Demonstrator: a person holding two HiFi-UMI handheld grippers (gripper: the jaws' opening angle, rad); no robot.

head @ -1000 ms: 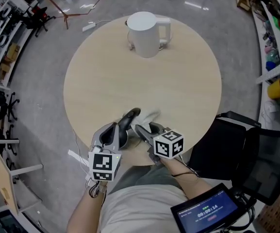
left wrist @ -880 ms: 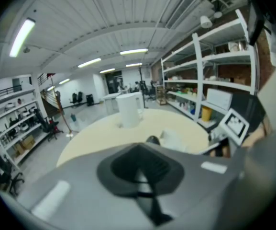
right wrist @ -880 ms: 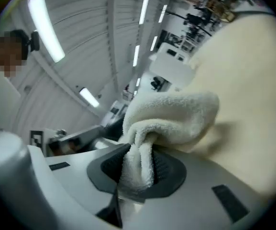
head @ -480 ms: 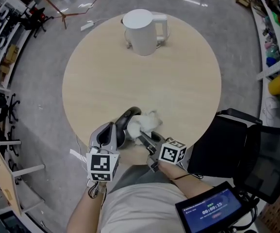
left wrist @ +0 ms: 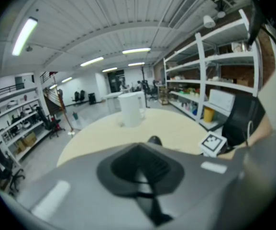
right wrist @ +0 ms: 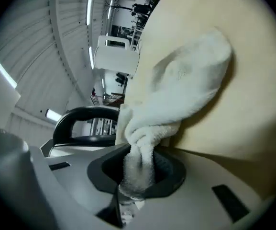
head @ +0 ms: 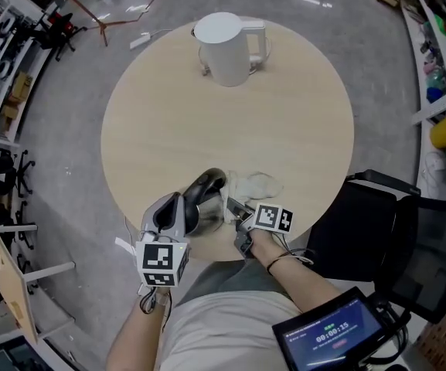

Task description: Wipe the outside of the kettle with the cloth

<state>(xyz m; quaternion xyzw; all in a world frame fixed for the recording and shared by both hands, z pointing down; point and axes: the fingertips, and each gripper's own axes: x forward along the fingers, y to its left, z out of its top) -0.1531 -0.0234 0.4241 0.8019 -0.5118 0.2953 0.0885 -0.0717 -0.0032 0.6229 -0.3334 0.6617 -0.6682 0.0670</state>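
Right gripper (right wrist: 138, 169): jaws are pinching shut on a twisted end of the white cloth (right wrist: 181, 87). The rest of the cloth is bunching out ahead of the jaws and lying on the table (head: 207, 130) near its close edge. How much cloth is sitting inside the jaw housing cannot be made out.

Left gripper (left wrist: 153, 141): jaws are lying together with nothing between them. Its own grey housing is filling the lower half of its view and covering all but the dark tip. From the head view it is sitting just left of the right gripper, tips near the cloth.

Writing: each gripper is carrying only black-and-white square markers. The tablet (head: 331, 335) at the lower right is showing a blue screen with timer-like digits, too small to read surely. No brand is showing on the kettle.

Kettle (head: 226, 49): white, standing upright at the far side of the round table, handle toward the right, well apart from both grippers and the cloth. The right gripper view is showing it tipped sideways and partly cut off by the cloth.
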